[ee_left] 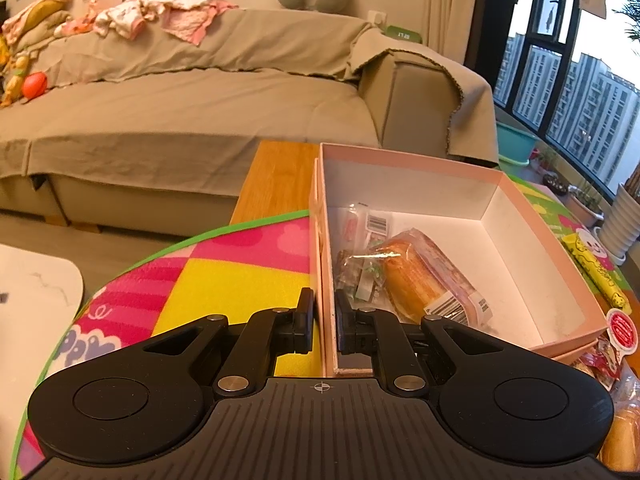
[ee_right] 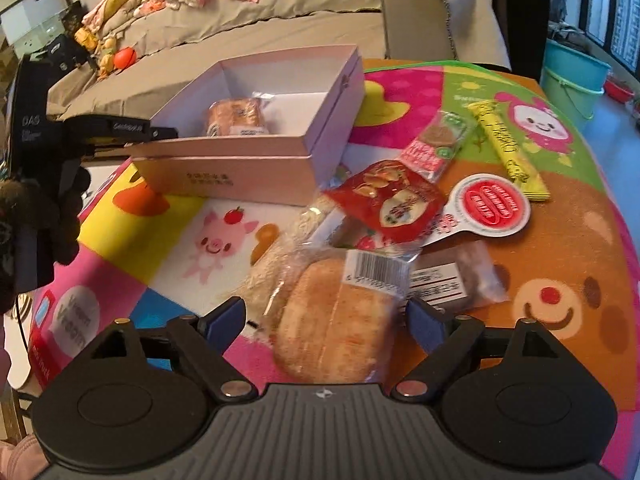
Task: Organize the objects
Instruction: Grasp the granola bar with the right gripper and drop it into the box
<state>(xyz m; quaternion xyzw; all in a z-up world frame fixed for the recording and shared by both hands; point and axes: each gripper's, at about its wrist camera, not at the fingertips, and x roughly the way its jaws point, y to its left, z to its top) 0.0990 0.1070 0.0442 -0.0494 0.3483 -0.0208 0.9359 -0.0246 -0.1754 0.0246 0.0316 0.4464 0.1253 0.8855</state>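
A pink cardboard box (ee_left: 440, 164) stands open on the colourful mat. My left gripper (ee_left: 325, 308) is shut on its near side wall, one finger inside and one outside. Inside lie a wrapped bread roll (ee_left: 412, 280) and small snack packets (ee_left: 356, 268). In the right wrist view the box (ee_right: 240, 160) is at the upper left. My right gripper (ee_right: 326, 318) is open low over a wrapped bun (ee_right: 332, 328), which lies between the fingers with gaps on both sides. Beyond it lie a red snack packet (ee_right: 392, 196), a round red-and-white packet (ee_right: 494, 204) and a yellow tube (ee_right: 508, 148).
A beige sofa (ee_left: 200, 112) with clothes on it runs behind the table. A brown packet (ee_right: 460, 276) and a red-green packet (ee_right: 436, 140) lie on the mat (ee_right: 560, 240). A teal bucket (ee_right: 572, 76) stands on the floor at the right. A white tabletop (ee_left: 32, 288) is at the left.
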